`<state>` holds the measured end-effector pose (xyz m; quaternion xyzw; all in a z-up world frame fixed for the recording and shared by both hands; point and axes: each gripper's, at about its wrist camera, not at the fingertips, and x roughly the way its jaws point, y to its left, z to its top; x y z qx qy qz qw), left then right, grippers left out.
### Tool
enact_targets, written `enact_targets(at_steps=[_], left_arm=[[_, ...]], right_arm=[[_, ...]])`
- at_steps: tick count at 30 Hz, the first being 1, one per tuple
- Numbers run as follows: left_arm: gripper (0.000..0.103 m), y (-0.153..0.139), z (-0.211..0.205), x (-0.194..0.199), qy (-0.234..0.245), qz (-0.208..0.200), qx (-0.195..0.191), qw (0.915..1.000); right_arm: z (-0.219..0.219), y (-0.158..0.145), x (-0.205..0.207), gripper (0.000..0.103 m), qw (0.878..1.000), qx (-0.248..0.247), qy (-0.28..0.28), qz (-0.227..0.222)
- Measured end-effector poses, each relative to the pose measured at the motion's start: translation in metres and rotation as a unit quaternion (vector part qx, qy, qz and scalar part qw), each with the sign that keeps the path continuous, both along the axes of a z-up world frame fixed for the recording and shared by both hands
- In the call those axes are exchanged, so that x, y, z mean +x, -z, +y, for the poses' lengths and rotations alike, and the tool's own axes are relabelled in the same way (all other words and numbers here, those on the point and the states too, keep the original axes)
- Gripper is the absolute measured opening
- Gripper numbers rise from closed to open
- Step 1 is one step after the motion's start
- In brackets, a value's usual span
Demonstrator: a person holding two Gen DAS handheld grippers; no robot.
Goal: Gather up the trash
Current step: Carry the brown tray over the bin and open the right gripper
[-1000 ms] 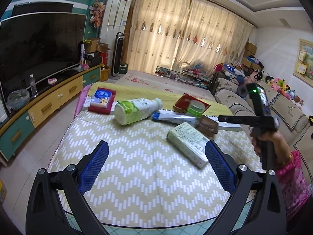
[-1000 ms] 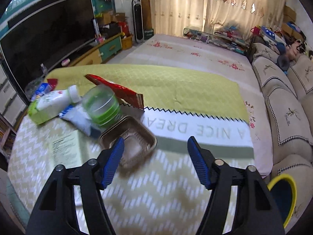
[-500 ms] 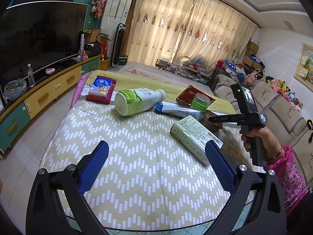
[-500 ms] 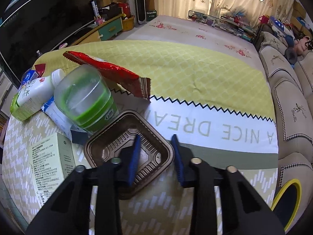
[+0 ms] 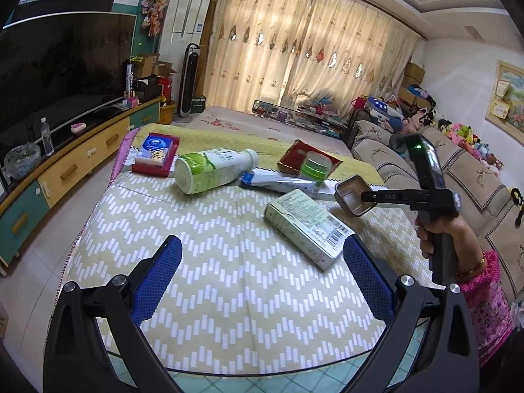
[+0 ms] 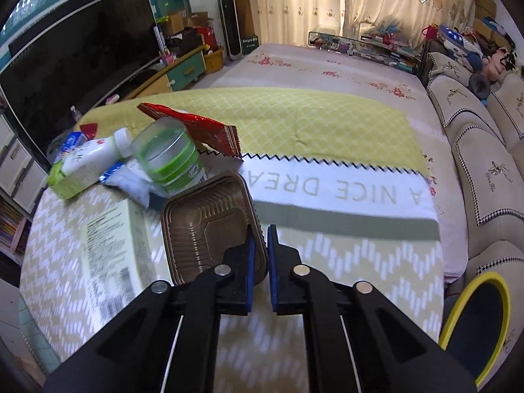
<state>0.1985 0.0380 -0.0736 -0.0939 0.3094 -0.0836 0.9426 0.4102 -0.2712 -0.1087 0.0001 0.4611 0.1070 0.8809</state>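
Observation:
My right gripper (image 6: 260,240) is shut on the rim of a brown plastic tray (image 6: 204,222) and holds it tilted just above the table; it also shows in the left wrist view (image 5: 352,196). Trash lies on the table: a pale green carton (image 5: 304,226), a green and white bottle (image 5: 213,170) on its side, a blue and white tube (image 5: 278,181), a green-lidded cup (image 5: 316,163), a red wrapper (image 5: 296,155) and a red and blue box (image 5: 155,154). My left gripper (image 5: 260,271) is open and empty over the near part of the table.
The table carries a zigzag-patterned cloth (image 5: 229,262). A yellow-rimmed bin (image 6: 475,324) stands at the table's right side. A sofa (image 6: 484,150) runs along the right. A TV cabinet (image 5: 65,170) stands on the left.
My right gripper has closed on the brown tray's rim and lifted it off the table, tilting it. My left gripper has stayed open, with little movement.

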Motion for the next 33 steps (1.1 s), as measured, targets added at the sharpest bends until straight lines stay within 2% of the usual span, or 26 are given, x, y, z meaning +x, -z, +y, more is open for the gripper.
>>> enact_targets(at_steps=[7,13,20,27,28,29,31,33], left_arm=[[0.097,-0.003,-0.026,-0.01,0.02,0.0,0.008,0.9998],[0.097,0.0,-0.049,-0.01,0.036,0.012,0.007,0.9993],[0.097,0.003,-0.076,-0.001,0.049,0.023,0.016,0.9984],[0.097,0.006,-0.1,0.018,0.046,0.04,0.018,0.998],[0.097,0.007,-0.102,0.022,0.044,0.043,0.02,0.9979],[0.097,0.008,-0.104,0.025,0.041,0.046,0.022,0.9978],[0.097,0.011,-0.108,0.034,0.032,0.053,0.028,0.9977],[0.097,0.013,-0.112,0.043,0.022,0.06,0.034,0.9974]], right_arm=[[-0.047,-0.015,-0.054,0.007,0.999,0.03,0.031,-0.03],[-0.12,-0.016,-0.107,0.007,0.991,0.031,0.119,-0.057],[-0.238,0.006,-0.153,0.007,0.965,0.021,0.258,-0.048],[-0.295,0.035,-0.167,0.008,0.946,0.018,0.322,-0.026],[-0.299,0.039,-0.167,0.014,0.945,0.015,0.326,-0.023],[-0.303,0.042,-0.168,0.029,0.944,0.015,0.33,-0.02],[-0.307,0.048,-0.166,0.05,0.941,0.029,0.336,-0.025],[-0.31,0.051,-0.168,0.05,0.941,0.028,0.337,-0.027]])
